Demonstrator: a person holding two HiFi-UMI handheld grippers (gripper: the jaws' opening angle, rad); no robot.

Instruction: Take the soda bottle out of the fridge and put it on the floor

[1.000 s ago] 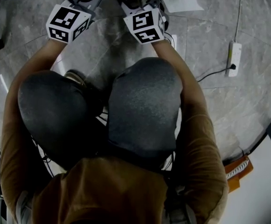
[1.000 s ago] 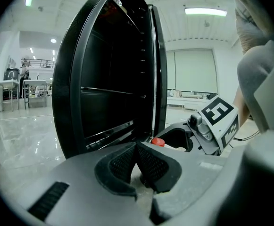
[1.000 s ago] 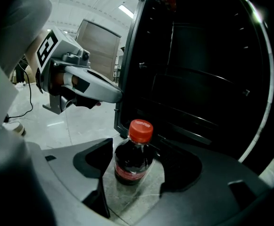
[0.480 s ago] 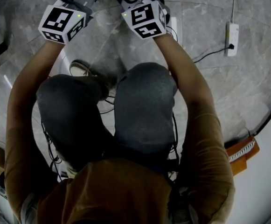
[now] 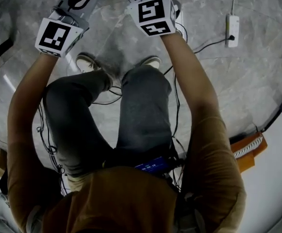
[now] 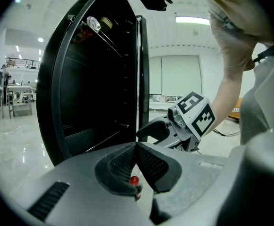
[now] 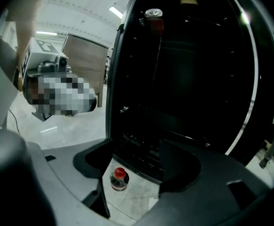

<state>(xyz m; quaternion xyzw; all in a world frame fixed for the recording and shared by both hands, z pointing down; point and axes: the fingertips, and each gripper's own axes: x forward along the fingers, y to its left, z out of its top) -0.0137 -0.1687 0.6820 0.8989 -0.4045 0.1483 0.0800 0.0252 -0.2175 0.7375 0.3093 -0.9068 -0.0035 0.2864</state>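
The soda bottle [image 7: 119,178], clear with a red cap, stands upright on the marble floor just in front of the open black fridge [image 7: 193,79]. My right gripper [image 7: 135,145] is open well above it, and the bottle shows between the jaws, untouched. My left gripper [image 6: 136,146] is shut with its pads meeting at the tips and nothing held; the bottle's red cap [image 6: 134,180] shows far below them. In the head view only the marker cubes show, left [image 5: 57,36] and right [image 5: 154,15]; the bottle is out of that view.
The fridge door [image 6: 96,79] stands open to the left. A can [image 7: 153,14] sits on a top shelf. A power strip [image 5: 232,30] and cables [image 5: 175,86] lie on the floor to the right. The person's shoes [image 5: 87,61] are below the grippers.
The person has risen from a crouch to standing. Both grippers lifted away from the floor. The red cap seen by the right gripper has left the head view.
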